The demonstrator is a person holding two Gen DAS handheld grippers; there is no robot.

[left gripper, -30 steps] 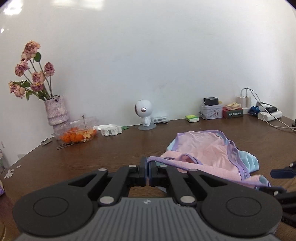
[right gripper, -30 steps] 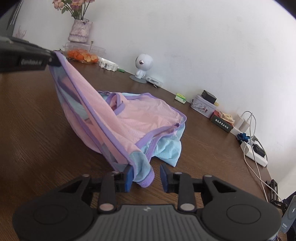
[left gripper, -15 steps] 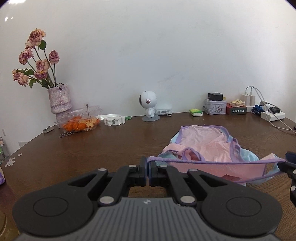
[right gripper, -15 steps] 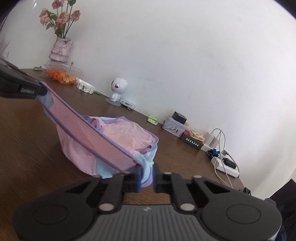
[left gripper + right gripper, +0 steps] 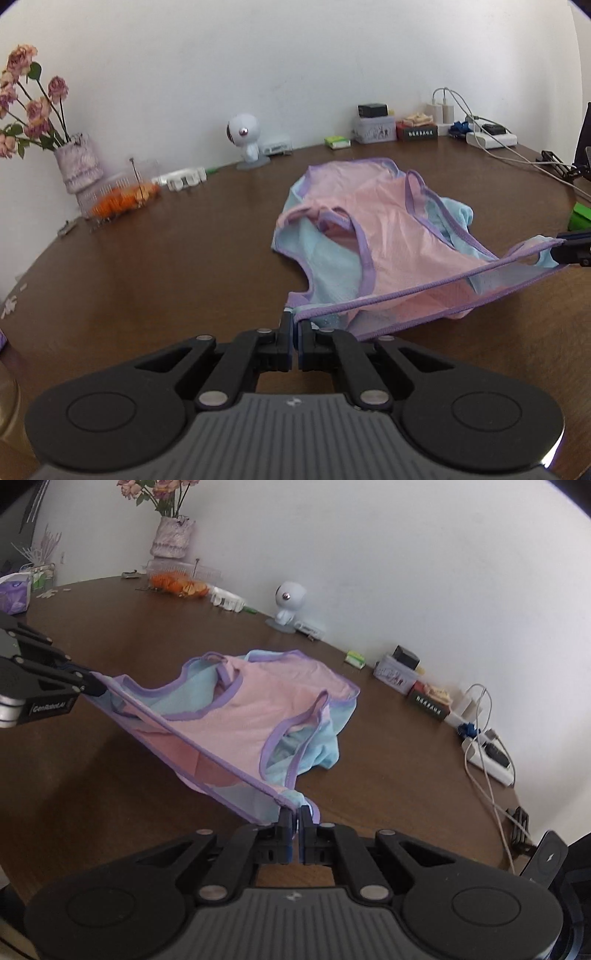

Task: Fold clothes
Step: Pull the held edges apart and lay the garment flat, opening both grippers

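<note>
A pink and light-blue sleeveless top (image 5: 388,236) (image 5: 266,701) with purple trim lies partly on the brown table (image 5: 166,258). Its near hem is lifted and stretched taut between both grippers. My left gripper (image 5: 296,321) is shut on one hem corner. My right gripper (image 5: 298,814) is shut on the other corner, and it shows at the right edge of the left wrist view (image 5: 569,249). The left gripper appears at the left of the right wrist view (image 5: 88,685). The far part of the top, with its armholes, rests crumpled on the table.
Along the wall stand a vase of dried roses (image 5: 79,162), a clear box of orange fruit (image 5: 122,188), a small white round-headed figure (image 5: 243,136), tins and boxes (image 5: 373,125) and a power strip with cables (image 5: 491,138). A phone stand (image 5: 543,856) sits at the right table edge.
The right gripper shut fully on the hem corner. Both grippers moved apart and tipped downward, pulling the hem taut and spreading the top flatter over the table.
</note>
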